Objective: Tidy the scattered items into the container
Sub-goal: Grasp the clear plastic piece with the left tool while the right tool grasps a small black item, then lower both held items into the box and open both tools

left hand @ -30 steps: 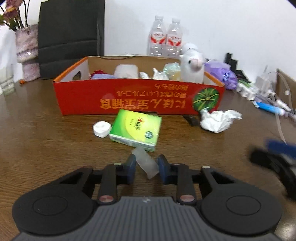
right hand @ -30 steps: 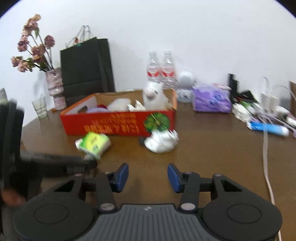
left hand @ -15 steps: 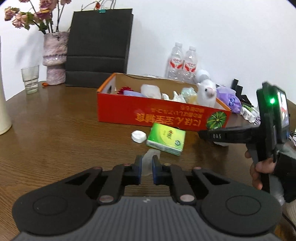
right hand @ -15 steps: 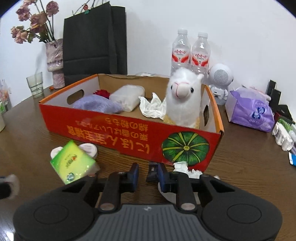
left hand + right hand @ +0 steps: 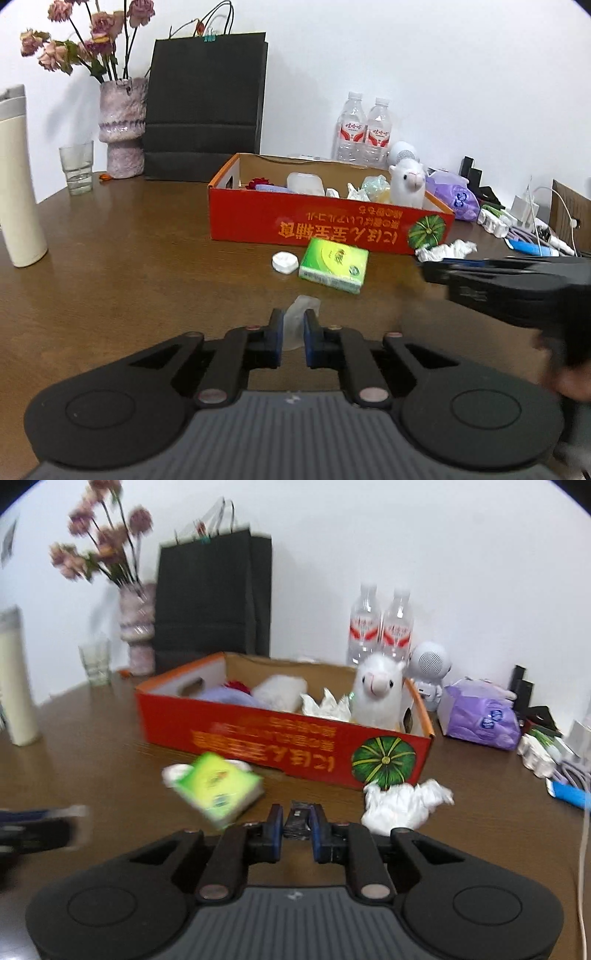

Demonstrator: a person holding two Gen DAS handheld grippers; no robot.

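A red cardboard box (image 5: 325,229) (image 5: 280,738) stands mid-table, holding a white alpaca plush (image 5: 408,182) (image 5: 378,692) and several soft items. In front of it lie a green tissue pack (image 5: 334,264) (image 5: 218,786), a white round cap (image 5: 284,262) and a crumpled white tissue (image 5: 445,249) (image 5: 402,805). My left gripper (image 5: 293,325) is shut on a clear plastic piece (image 5: 299,314), held above the table. My right gripper (image 5: 297,821) is shut on a small black object (image 5: 297,819); it shows blurred at the right of the left wrist view (image 5: 517,277).
A black paper bag (image 5: 203,107), a vase of dried flowers (image 5: 122,125), a glass (image 5: 75,168) and a cream flask (image 5: 18,177) stand at the back left. Two water bottles (image 5: 365,129), a purple tissue pack (image 5: 480,716), chargers and cables (image 5: 528,218) crowd the right.
Both grippers have pulled back and risen from the box, each keeping its grip. The right gripper closed on the small black object and lifted it away from beside the crumpled tissue.
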